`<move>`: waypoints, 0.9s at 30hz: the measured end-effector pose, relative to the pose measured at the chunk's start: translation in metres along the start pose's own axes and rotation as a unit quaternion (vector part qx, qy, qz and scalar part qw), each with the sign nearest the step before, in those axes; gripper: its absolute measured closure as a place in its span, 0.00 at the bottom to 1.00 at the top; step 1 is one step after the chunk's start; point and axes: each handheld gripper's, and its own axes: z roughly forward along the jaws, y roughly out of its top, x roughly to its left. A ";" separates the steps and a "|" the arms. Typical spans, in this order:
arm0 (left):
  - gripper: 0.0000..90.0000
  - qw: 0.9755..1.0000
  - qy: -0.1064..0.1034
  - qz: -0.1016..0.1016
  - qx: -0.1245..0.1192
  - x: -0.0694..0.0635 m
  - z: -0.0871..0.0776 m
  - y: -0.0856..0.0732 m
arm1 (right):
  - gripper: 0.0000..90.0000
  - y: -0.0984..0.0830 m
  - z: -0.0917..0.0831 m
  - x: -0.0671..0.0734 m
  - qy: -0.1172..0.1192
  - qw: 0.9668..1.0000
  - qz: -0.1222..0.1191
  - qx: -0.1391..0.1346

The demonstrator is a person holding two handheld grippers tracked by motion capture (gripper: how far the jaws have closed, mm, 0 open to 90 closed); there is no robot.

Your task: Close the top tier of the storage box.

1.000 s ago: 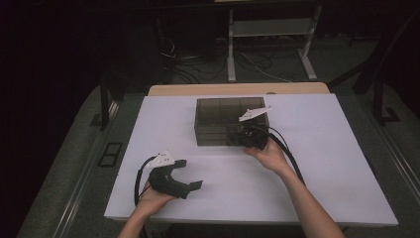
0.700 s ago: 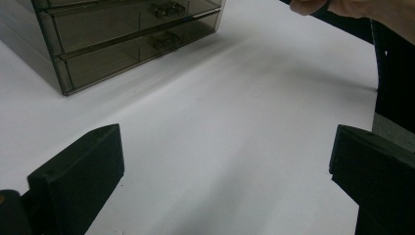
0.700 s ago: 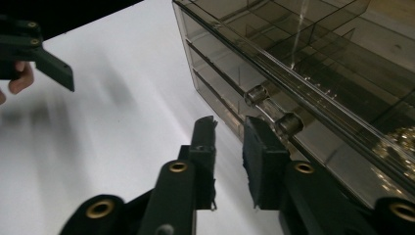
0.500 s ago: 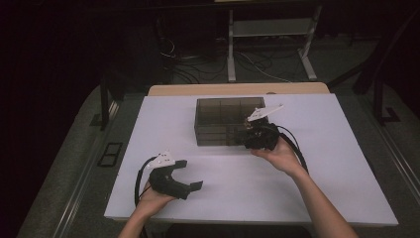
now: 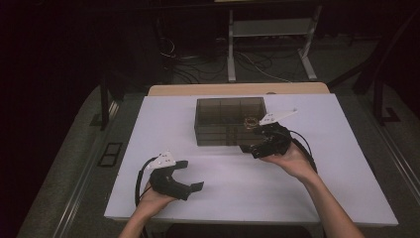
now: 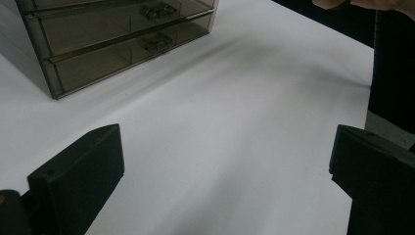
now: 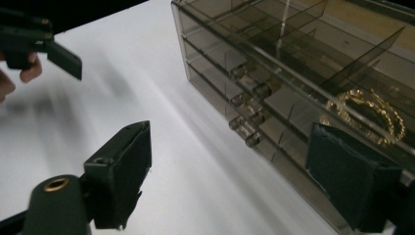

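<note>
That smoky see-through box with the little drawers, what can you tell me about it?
The drawer box looks like tinted clear plastic, with stacked shallow drawers split by thin dividers and fitted with small clear knobs. All drawers look shut. It stands upright toward the far side of the white table. A gold chain lies in a top compartment near its right end. Neither gripper touches it.

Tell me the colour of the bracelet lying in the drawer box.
Gold. The bracelet shows best in the right gripper view, inside the smoky clear box.
</note>
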 end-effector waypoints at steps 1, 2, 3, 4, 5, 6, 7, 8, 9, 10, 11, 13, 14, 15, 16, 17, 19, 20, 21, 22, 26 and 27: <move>0.00 1.000 0.000 0.000 0.000 0.000 0.000 0.000 | 0.09 -0.002 -0.002 0.001 0.001 1.000 0.000 0.002; 0.00 1.000 0.000 0.001 0.000 0.000 0.000 0.000 | 0.09 -0.004 -0.003 0.001 -0.002 1.000 0.000 0.003; 0.00 1.000 0.000 0.000 -0.001 0.000 0.000 0.000 | 0.07 -0.006 -0.005 0.002 0.000 1.000 0.004 -0.001; 0.00 1.000 0.000 0.000 -0.001 0.000 -0.001 0.000 | 0.00 -0.008 -0.007 0.002 0.000 1.000 0.008 0.002; 0.00 1.000 -0.001 0.000 -0.001 -0.001 0.000 0.000 | 0.00 -0.009 -0.008 0.002 -0.003 1.000 0.009 0.004; 0.00 1.000 -0.001 -0.001 -0.002 -0.001 0.000 0.000 | 0.00 -0.012 -0.010 0.001 -0.004 1.000 0.014 0.003; 0.00 1.000 -0.001 -0.002 -0.002 -0.001 0.000 0.000 | 0.00 -0.014 -0.012 0.001 -0.004 1.000 0.015 0.001; 0.00 1.000 -0.001 -0.002 -0.002 -0.001 0.000 0.000 | 0.00 -0.015 -0.014 0.000 -0.004 1.000 0.018 0.000; 0.00 1.000 -0.001 0.000 -0.002 -0.001 0.000 0.000 | 0.00 -0.018 -0.017 -0.001 -0.005 1.000 0.022 0.001; 0.00 1.000 -0.001 -0.001 -0.002 -0.001 0.000 0.000 | 0.00 -0.020 -0.019 -0.002 -0.006 1.000 0.024 -0.001; 0.00 1.000 -0.001 0.000 -0.001 -0.001 0.000 0.000 | 0.00 -0.022 -0.022 -0.003 -0.006 1.000 0.027 -0.001; 0.00 1.000 -0.002 0.000 -0.001 -0.001 0.000 0.000 | 0.00 -0.026 -0.025 -0.004 -0.007 0.999 0.032 -0.003; 0.00 1.000 -0.002 0.000 -0.001 -0.001 0.000 0.000 | 0.00 -0.028 -0.027 -0.005 -0.007 0.999 0.034 -0.003; 0.00 1.000 -0.001 -0.003 -0.001 -0.001 0.001 0.000 | 0.00 -0.030 -0.029 -0.006 -0.008 0.999 0.036 -0.005; 0.00 1.000 -0.002 -0.003 -0.001 -0.001 0.001 0.000 | 0.00 -0.032 -0.031 -0.006 -0.010 0.999 0.040 -0.004; 0.00 1.000 -0.002 -0.003 -0.001 -0.001 0.001 0.000 | 0.00 -0.034 -0.032 -0.006 -0.011 0.999 0.041 -0.003; 0.00 1.000 -0.002 -0.002 -0.001 -0.001 0.001 0.000 | 0.00 -0.039 -0.035 -0.007 -0.013 0.999 0.044 -0.003; 0.00 1.000 -0.002 -0.002 -0.001 -0.001 0.001 0.000 | 0.00 -0.041 -0.036 -0.008 -0.014 0.999 0.045 -0.004; 0.00 1.000 -0.002 -0.002 -0.001 -0.001 0.001 0.000 | 0.00 -0.044 -0.037 -0.008 -0.015 0.999 0.046 -0.004; 0.00 1.000 -0.002 -0.003 0.000 -0.001 0.001 0.000 | 0.00 -0.047 -0.038 -0.009 -0.015 0.999 0.048 -0.004; 0.00 1.000 -0.002 -0.002 0.000 -0.001 0.001 0.000 | 0.00 -0.056 -0.041 -0.011 -0.020 0.998 0.056 0.001; 0.00 1.000 -0.002 -0.002 0.000 -0.001 0.001 0.000 | 0.00 -0.058 -0.042 -0.011 -0.020 0.998 0.056 0.002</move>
